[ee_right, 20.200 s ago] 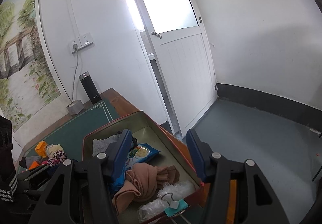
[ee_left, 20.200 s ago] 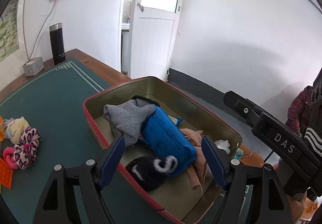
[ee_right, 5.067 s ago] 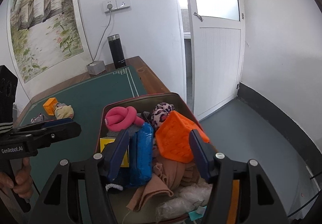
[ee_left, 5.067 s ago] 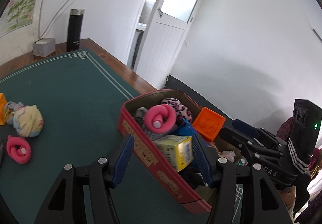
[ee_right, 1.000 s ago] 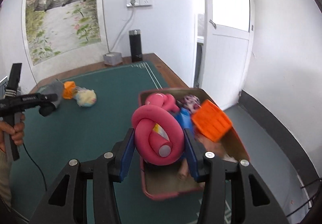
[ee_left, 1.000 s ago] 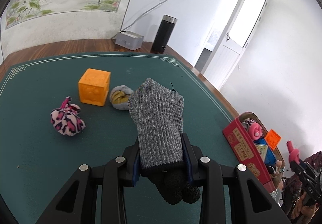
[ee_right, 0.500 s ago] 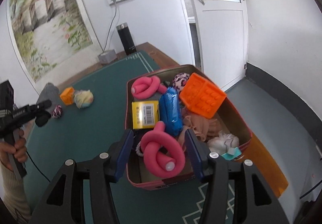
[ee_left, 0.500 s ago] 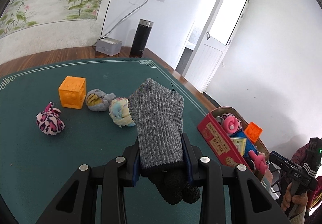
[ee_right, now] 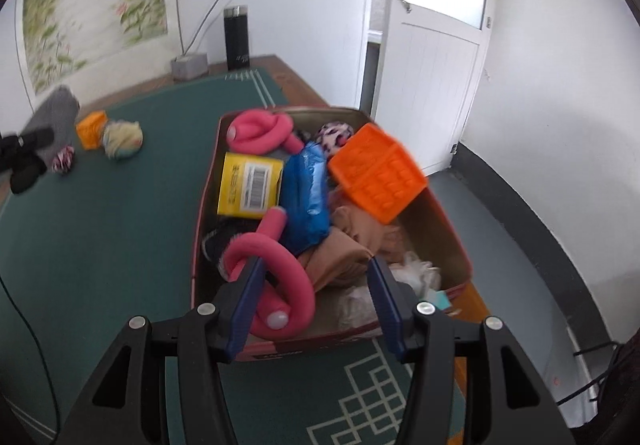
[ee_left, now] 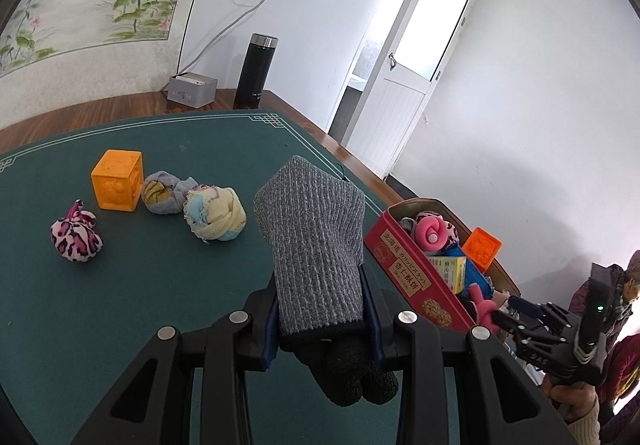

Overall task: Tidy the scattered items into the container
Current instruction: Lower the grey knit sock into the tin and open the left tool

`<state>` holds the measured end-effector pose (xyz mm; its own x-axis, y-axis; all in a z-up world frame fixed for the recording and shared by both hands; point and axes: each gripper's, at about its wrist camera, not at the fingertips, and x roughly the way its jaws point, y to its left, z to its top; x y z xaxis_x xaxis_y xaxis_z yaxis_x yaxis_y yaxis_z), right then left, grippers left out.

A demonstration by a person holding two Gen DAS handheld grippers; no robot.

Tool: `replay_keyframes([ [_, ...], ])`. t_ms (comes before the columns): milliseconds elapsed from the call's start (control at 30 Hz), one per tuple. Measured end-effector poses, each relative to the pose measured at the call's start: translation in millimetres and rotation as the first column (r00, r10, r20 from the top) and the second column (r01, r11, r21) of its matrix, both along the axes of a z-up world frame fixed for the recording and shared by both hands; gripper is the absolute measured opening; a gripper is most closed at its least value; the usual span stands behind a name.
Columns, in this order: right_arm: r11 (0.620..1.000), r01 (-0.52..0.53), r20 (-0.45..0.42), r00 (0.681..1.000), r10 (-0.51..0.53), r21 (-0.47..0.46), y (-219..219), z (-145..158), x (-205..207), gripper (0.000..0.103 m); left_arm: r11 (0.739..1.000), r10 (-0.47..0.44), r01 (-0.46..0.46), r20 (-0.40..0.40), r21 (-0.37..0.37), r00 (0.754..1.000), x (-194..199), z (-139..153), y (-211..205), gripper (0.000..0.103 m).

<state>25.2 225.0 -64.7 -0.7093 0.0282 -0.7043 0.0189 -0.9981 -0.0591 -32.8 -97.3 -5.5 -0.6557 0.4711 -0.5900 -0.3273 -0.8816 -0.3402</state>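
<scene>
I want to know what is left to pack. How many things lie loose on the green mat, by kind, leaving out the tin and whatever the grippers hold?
Orange cube: 1
Rolled sock balls: 2
Leopard-print bundle: 1
Total: 4

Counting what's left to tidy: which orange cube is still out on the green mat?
The small orange cube beside the rolled socks; the other orange cube sits tilted atop the pile in the red tin.
</scene>
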Motion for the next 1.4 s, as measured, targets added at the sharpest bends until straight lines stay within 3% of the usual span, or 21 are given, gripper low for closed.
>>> replay_keyframes([
  [200,0.997,-0.009,0.035,0.999,0.006,0.074,-6.8,-5.4,-12.5,0.058,1.0,-0.021,0.021,-0.005,-0.002,1.0,5.1,1.2,6.8,0.036],
  [367,0.994,-0.028,-0.02,0.999,0.03,0.103,-9.8,10.9,5.5,0.058,0.998,-0.067,0.067,-0.001,0.008,0.998,11.1,2.1,20.9,0.036],
  [567,0.999,0.052,-0.157,0.986,-0.049,0.014,12.4,42.9,29.3,0.073,0.988,-0.153,0.153,0.001,0.02,0.988,20.0,4.3,54.3,0.036],
  [700,0.991,0.117,-0.211,0.969,-0.128,-0.061,33.1,52.4,34.3,0.074,0.975,-0.223,0.222,0.011,0.022,0.975,25.1,3.5,85.4,0.036],
  [1133,0.967,0.18,-0.259,0.94,-0.223,-0.18,73.0,57.6,47.6,0.074,0.912,-0.409,0.41,0.038,-0.014,0.912,17.3,-4.5,203.5,0.036],
  [1400,0.966,0.155,-0.275,0.939,-0.209,-0.205,75.0,59.3,44.2,0.074,0.901,-0.415,0.428,0.154,-0.064,0.896,-11.6,-45.1,249.9,0.036],
])
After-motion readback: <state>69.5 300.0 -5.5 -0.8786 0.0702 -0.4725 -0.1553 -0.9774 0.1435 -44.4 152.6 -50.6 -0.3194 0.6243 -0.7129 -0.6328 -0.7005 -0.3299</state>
